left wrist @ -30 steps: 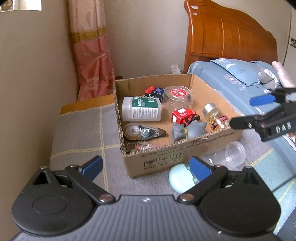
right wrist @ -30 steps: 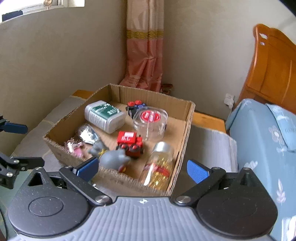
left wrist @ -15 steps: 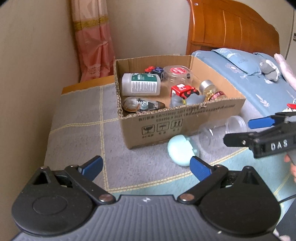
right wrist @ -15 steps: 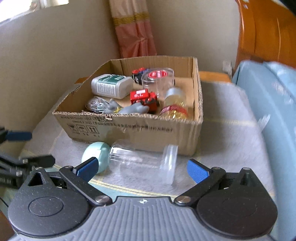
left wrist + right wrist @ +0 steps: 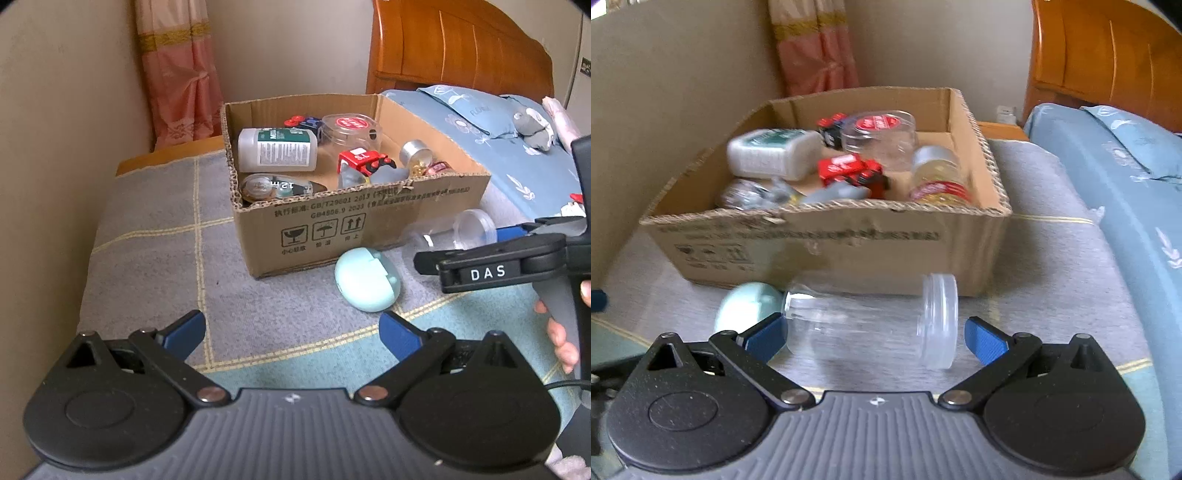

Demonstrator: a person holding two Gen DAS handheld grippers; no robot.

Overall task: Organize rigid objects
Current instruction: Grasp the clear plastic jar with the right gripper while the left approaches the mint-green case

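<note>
- A cardboard box stands on a grey checked blanket, toward its far edge, beside the bed.
- Inside the box: a white bottle on its side at the far left, a clear tub with a red lid behind it, a red toy truck in the middle, a grey toy against the near wall, and a gold-filled jar lying at the right.
- A clear jar lies on its side on the blanket just in front of the box's near wall, its lid end pointing toward the bed.
- A pale teal case sits on the blanket touching or just beside the jar's base, near the box's front.
- The right gripper is low over the blanket, jaws wide, with the clear jar lying between the blue fingertips; the left tip is at the jar's base, though I cannot tell whether it touches.
- The left gripper is held back from the box, jaws wide and holding nothing, the teal case just ahead of its right tip.
</note>
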